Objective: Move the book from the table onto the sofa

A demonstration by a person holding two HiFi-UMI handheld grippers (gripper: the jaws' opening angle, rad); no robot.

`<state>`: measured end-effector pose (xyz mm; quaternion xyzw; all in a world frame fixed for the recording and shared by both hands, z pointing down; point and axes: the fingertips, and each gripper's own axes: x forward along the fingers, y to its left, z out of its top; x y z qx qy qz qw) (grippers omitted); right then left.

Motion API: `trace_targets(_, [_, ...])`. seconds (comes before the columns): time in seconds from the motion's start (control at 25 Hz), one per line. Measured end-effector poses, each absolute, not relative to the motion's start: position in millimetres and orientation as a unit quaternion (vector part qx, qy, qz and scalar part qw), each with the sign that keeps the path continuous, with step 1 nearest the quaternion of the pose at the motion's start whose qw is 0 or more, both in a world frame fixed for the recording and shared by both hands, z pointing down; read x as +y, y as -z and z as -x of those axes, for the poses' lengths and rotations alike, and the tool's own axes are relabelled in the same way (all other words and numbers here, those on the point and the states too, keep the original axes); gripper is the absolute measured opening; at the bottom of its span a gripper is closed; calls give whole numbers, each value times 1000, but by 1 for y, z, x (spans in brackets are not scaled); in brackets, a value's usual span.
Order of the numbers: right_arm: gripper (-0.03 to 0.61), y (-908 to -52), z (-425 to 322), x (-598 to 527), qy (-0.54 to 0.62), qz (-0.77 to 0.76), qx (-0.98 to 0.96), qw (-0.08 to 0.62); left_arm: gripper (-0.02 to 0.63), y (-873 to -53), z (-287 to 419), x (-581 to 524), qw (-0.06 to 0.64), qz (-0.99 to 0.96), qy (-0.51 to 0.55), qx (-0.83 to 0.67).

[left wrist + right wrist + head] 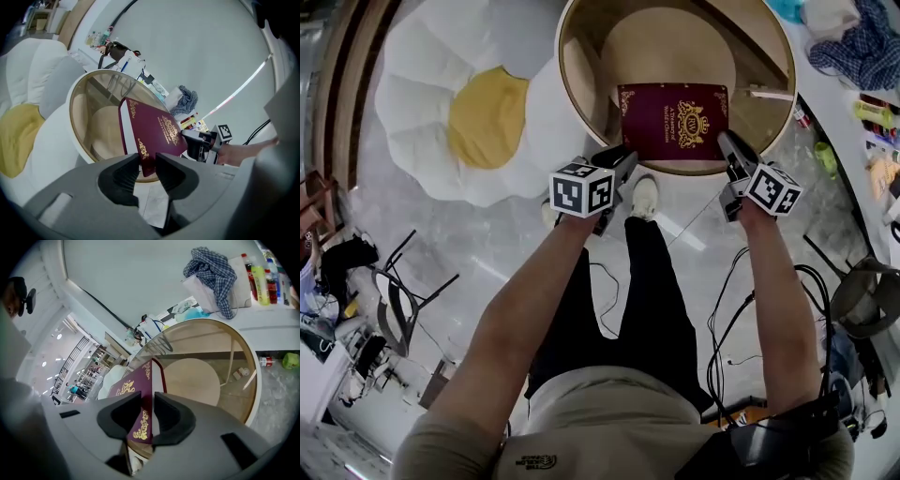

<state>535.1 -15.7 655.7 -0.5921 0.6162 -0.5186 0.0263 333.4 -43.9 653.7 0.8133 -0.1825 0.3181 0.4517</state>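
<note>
One maroon book [673, 120] and two grippers are counted in the head view. The book is held over the near rim of the single round glass table [566, 66], its near left corner taken by the left gripper [622, 157] and its near right corner by the right gripper [729, 145]. One white sofa [412, 94] with one yellow cushion [487, 117] is seen to the left of the table. In the left gripper view, the jaws are seen drawn in to a narrow gap and pressed on one corner of the book, which is tilted above the tabletop. In the right gripper view, the jaws are likewise clamped on the other near corner, and the cover's gold ornament is pinched between the pads.
</note>
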Motion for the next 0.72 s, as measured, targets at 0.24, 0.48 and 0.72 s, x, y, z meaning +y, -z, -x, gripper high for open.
trace_targets(0.24, [94, -643, -436, -42, 516, 573, 637, 20, 112, -639, -234, -65, 448, -815, -298, -214])
trace_targets(0.48, [91, -627, -433, -46, 520, 549, 654, 23, 112, -624, -230, -60, 452, -808, -285, -248])
trace_targets(0.72, [89, -622, -334, -74, 521, 509, 685, 2, 112, -617, -132, -74, 451, -800, -269, -290])
